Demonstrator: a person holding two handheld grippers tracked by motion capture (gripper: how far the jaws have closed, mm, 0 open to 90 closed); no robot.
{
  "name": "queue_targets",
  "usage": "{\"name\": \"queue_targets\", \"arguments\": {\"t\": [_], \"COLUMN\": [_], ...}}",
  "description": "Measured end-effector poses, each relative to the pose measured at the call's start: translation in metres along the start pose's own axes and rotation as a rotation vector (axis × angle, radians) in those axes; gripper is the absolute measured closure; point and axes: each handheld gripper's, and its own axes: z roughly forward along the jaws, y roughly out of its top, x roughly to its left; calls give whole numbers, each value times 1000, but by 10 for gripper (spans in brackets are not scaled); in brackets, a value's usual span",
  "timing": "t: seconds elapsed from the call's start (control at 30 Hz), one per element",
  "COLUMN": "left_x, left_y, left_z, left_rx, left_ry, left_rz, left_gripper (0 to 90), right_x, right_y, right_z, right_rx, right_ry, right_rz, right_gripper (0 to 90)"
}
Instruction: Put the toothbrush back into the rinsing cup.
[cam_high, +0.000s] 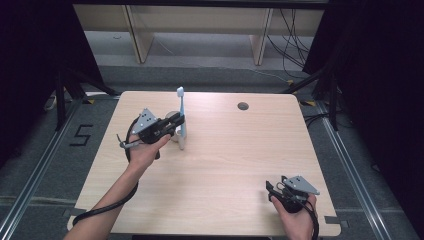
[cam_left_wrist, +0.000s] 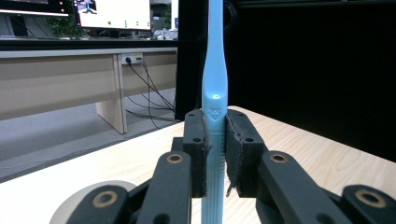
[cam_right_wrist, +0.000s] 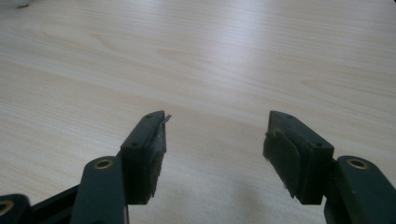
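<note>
Your left claw (cam_left_wrist: 215, 154) pinched the upright toothbrush (cam_left_wrist: 215, 88) by its ribbed handle above the surface (cam_high: 225, 150); light, stiff, likely slippery. Your right claw (cam_right_wrist: 212, 154) rested spread, empty.

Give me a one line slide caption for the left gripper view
Left gripper clamps an upright light blue plastic toothbrush by its handle above the pale wooden table.

Left of centre in the high view we see the toothbrush (cam_high: 181, 112) upright over what may be a cup (cam_high: 177, 134). The left gripper (cam_high: 176, 121) sits beside it, and the right gripper (cam_high: 272, 187) lies at the table's (cam_high: 235, 150) lower right.
</note>
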Motion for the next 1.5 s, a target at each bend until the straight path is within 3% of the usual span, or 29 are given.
{"name": "queue_targets", "arguments": {"t": [0.03,0.2,0.23,1.4,1.43,1.47,1.5], "left_x": [0,2,2,10,11,11,11], "left_y": [0,0,1,-1,-1,-2,-3], "left_z": [0,1,1,7,7,7,7], "left_rx": [-5,-16,-20,-42,-41,-44,-43], "left_ry": [0,2,3,41,42,42,43], "left_rz": [0,8,8,23,22,21,22], "left_gripper": [788,788,787,787,787,787,787], "right_x": [3,2,0,0,2,0,1], "right_y": [0,-1,0,-1,-1,-1,-1], "right_z": [0,0,0,1,0,1,1], "right_rx": [8,5,1,-10,-1,-14,-9], "right_ry": [11,10,17,13,12,4,14], "right_rz": [39,34,7,6,35,-6,12], "right_gripper": [393,393,393,392,393,393,393]}}
